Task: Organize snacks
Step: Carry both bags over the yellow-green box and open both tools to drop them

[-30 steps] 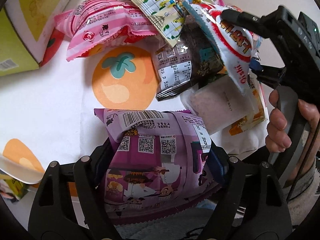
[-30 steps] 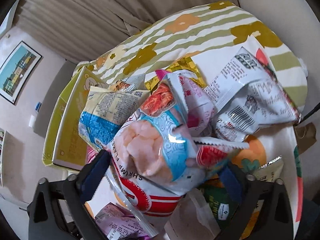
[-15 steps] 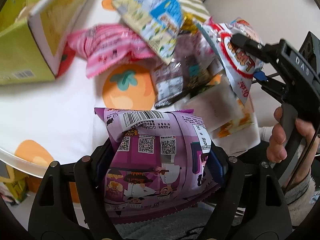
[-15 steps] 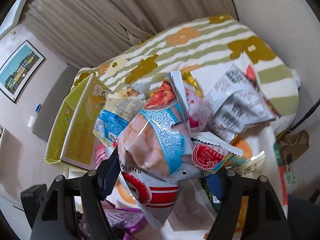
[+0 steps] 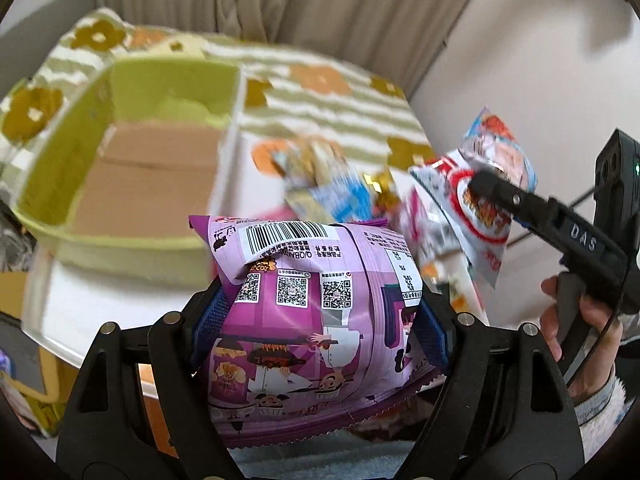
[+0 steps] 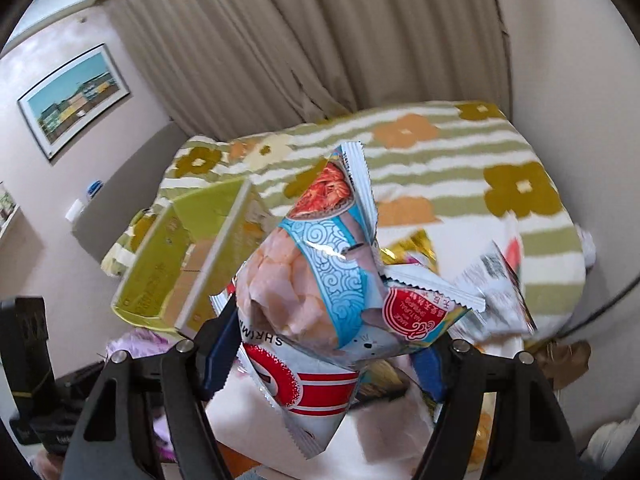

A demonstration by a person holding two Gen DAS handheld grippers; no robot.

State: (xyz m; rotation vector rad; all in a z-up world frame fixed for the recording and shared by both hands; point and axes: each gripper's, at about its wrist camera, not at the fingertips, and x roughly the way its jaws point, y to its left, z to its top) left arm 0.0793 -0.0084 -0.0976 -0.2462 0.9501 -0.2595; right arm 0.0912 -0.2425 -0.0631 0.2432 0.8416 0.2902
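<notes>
My left gripper [image 5: 320, 320] is shut on a purple snack bag [image 5: 316, 312] with a barcode and QR codes, held up above the table. My right gripper [image 6: 324, 348] is shut on a shrimp-chip bag [image 6: 320, 280] in white, blue and red; the same bag [image 5: 476, 200] shows at the right of the left wrist view, in the right gripper's fingers [image 5: 500, 196]. An open green box [image 5: 132, 168] with a brown cardboard floor lies ahead on the left; in the right wrist view the green box [image 6: 176, 264] is left of the held bag.
Several loose snack bags [image 5: 324, 188] lie in a pile right of the box, on a white cloth with orange prints. A striped flower-pattern blanket [image 6: 460, 152] covers the far side, with curtains behind. A person's hand [image 5: 576, 328] grips the right tool's handle.
Both grippers have risen with their bags, and both views now tilt up toward the box, blanket and curtains. The right gripper's jaws came in on the shrimp-chip bag.
</notes>
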